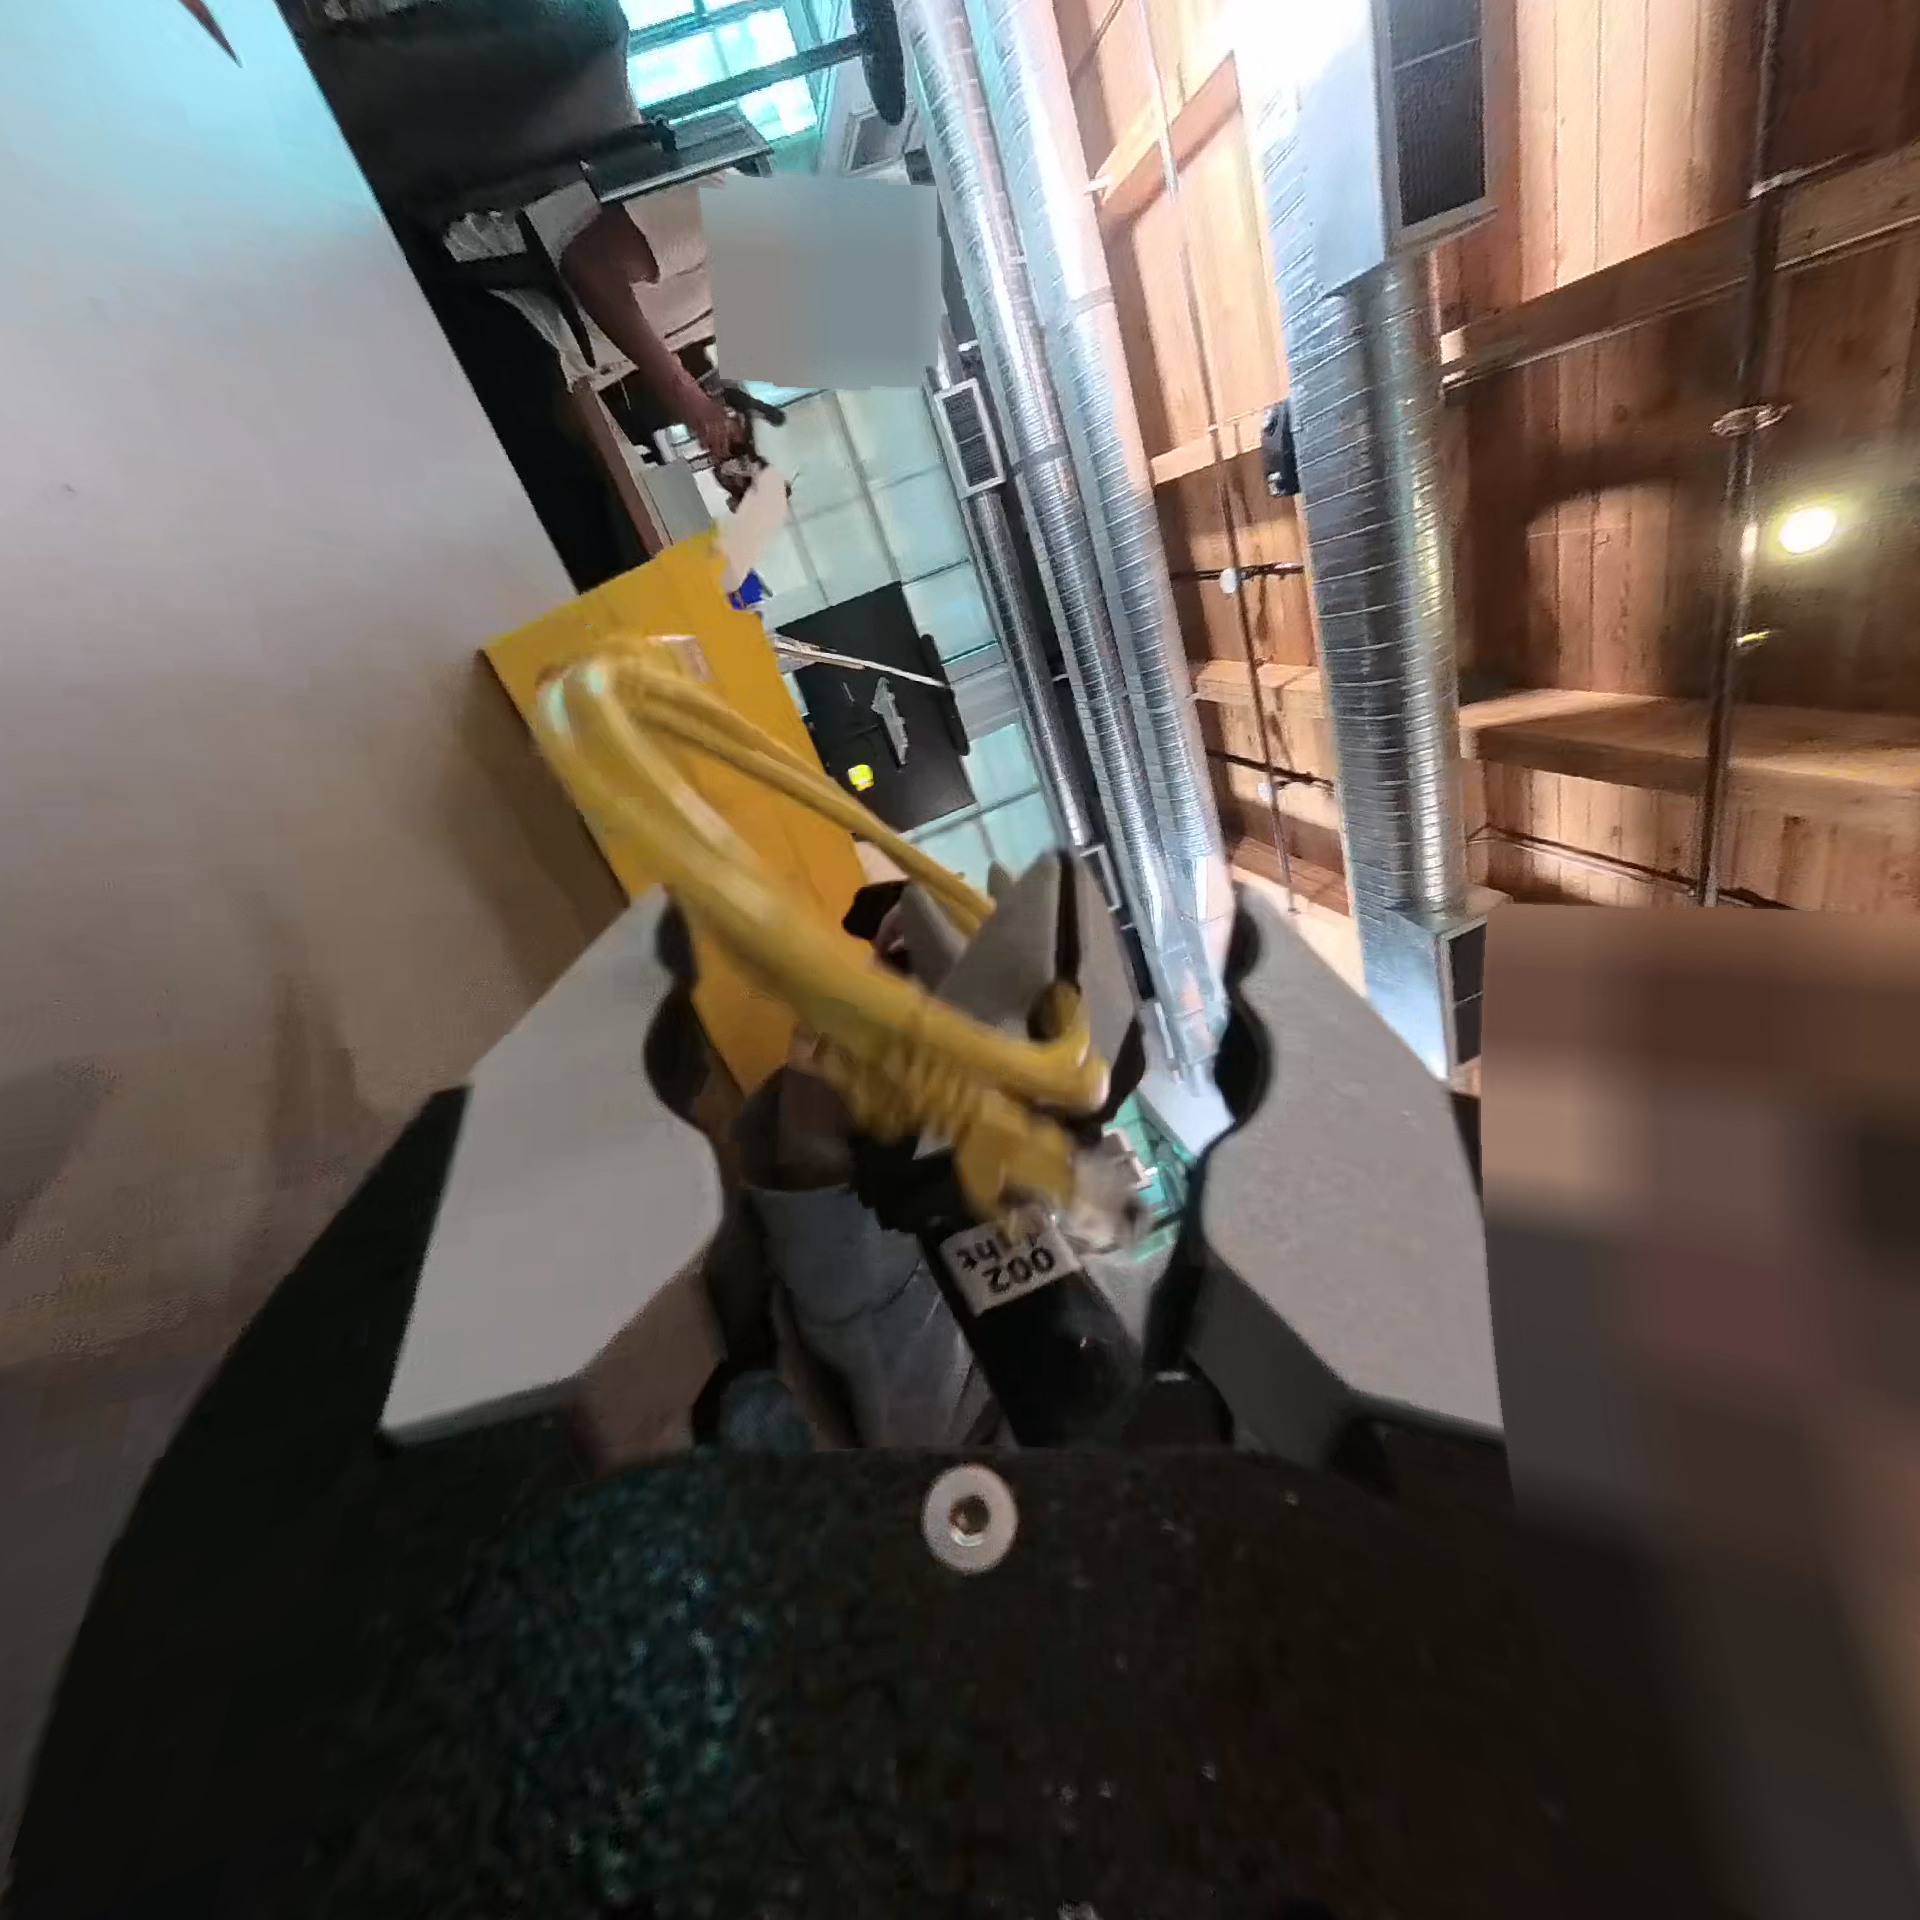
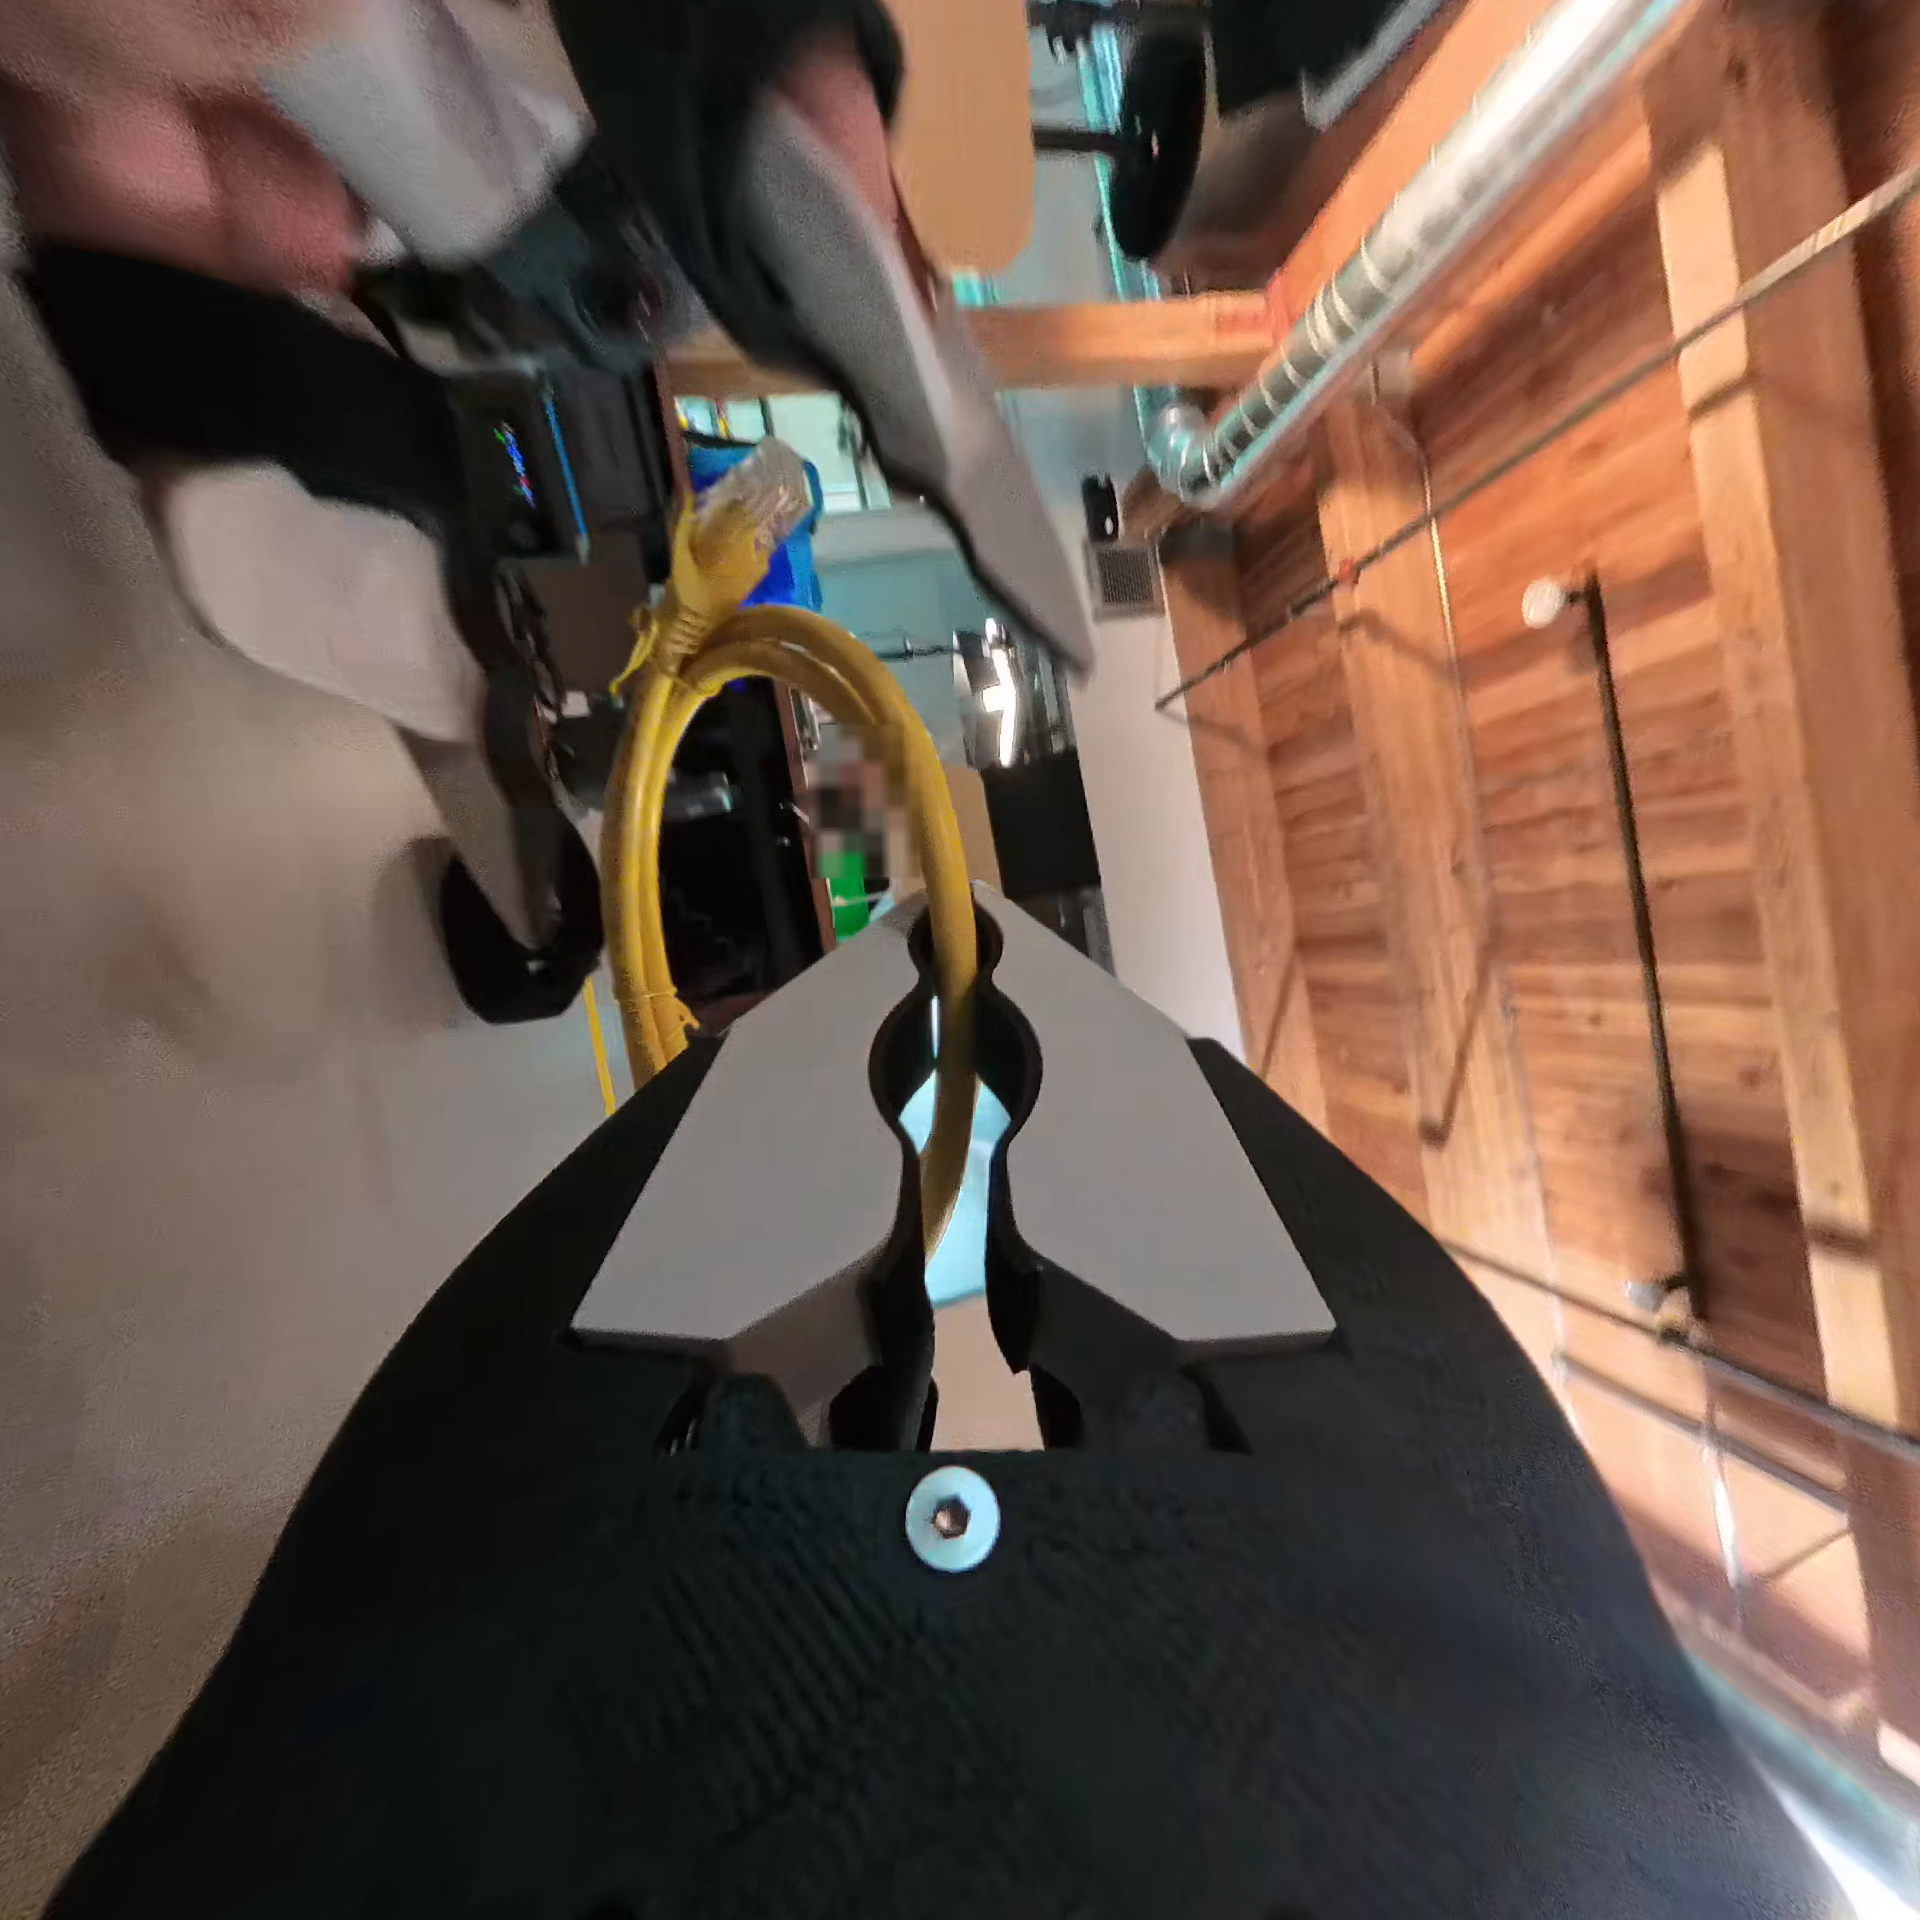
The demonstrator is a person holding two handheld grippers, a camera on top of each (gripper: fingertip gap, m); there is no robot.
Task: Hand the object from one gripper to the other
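Observation:
The object is a coiled yellow network cable (image 2: 630,831) with clear plugs, tied into a loop. My right gripper (image 2: 954,951) is shut on one strand of the loop near its fingertips, and the rest of the coil hangs out ahead of it. In the left wrist view the cable (image 1: 748,790) and the right gripper (image 1: 1062,935) sit between the wide-open fingers of my left gripper (image 1: 956,935). The left gripper also shows in the right wrist view (image 2: 790,748), open around the coil's far end. Whether its pads touch the cable I cannot tell.
Both views are turned on their side. A wooden plank wall (image 1: 1662,520) and silver ducts (image 1: 1081,623) fill the right. A pale wall (image 1: 208,520) and a yellow board (image 1: 644,634) are on the left. A person (image 1: 623,270) stands far behind. Both grippers' tips are close together, under 4 cm apart.

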